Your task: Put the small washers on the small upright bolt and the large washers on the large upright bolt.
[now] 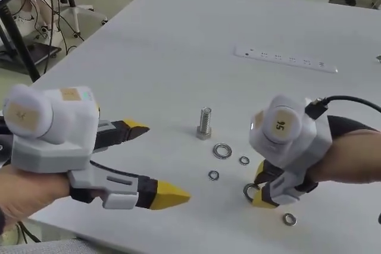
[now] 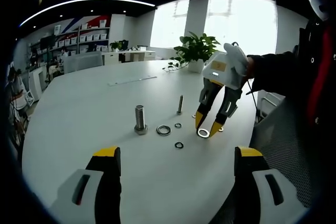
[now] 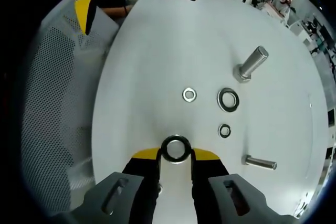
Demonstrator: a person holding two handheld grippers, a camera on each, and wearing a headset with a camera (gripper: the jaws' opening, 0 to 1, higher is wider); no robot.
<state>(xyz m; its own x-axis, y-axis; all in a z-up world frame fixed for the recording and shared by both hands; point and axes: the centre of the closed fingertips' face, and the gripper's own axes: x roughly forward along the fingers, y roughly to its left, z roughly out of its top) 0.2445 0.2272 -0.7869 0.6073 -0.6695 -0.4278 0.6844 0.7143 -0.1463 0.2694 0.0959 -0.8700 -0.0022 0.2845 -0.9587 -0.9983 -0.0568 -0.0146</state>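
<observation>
Spot the large bolt (image 1: 204,124) upright on the table (image 1: 149,57), power strip (image 1: 286,59) well behind at 2 o'clock. Find the large washer (image 1: 222,150) just beside it at 5, small washer (image 1: 244,160) at 4, second small washer (image 1: 213,175) at 6. Farther at 5, see the held washer (image 1: 244,192) between the jaws of the right gripper (image 1: 258,190), last washer (image 1: 289,219) at its 4.

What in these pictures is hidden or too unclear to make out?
Head view: the right claw covers part of the held washer; whether it is lifted is unclear.
Head view: the loose washer near the bottom edge looks too small to size.
Left gripper view: the small bolt is too small to show its threads.
Head view: the markings on the power strip are too small to read.
</observation>
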